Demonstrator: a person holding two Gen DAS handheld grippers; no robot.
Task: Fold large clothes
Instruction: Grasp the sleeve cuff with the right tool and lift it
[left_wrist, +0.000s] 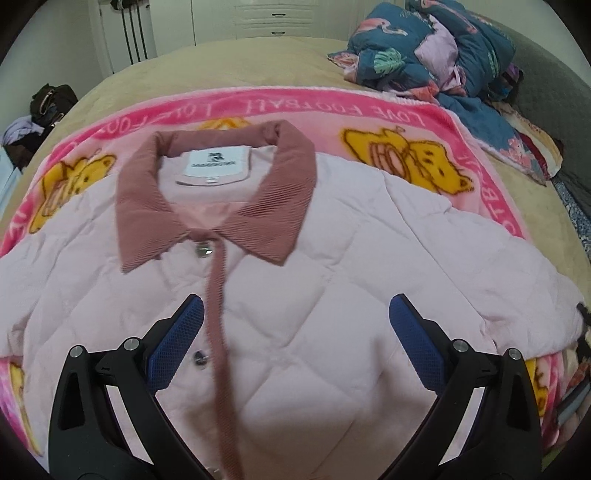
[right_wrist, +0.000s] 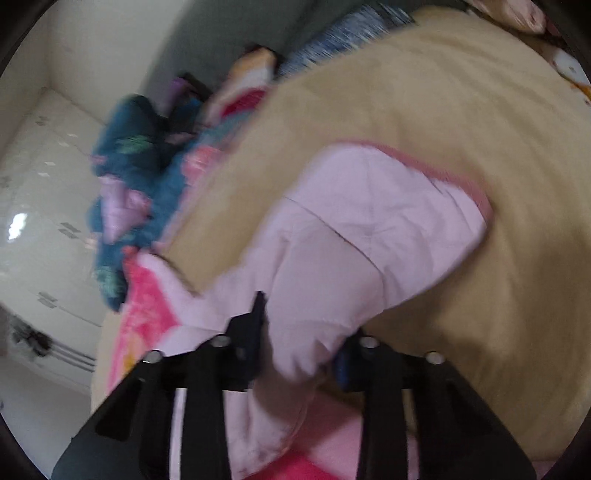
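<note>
Blanket reads "LOVE FOOTBALL"; left gripper open, right gripper clamps jacket sleeve.

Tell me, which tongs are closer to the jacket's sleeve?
Right. The right tongs pinch the pink sleeve near its shoulder end; the left tongs hang open above the jacket's chest.

pale pink quilted jacket, dusty-rose collar, pink bear-print blanket, prob. tan bedsheet

The pale pink jacket sleeve is clamped between the jaws of the right gripper and is stretched across the tan bedspread, beyond the pink blanket.
</note>
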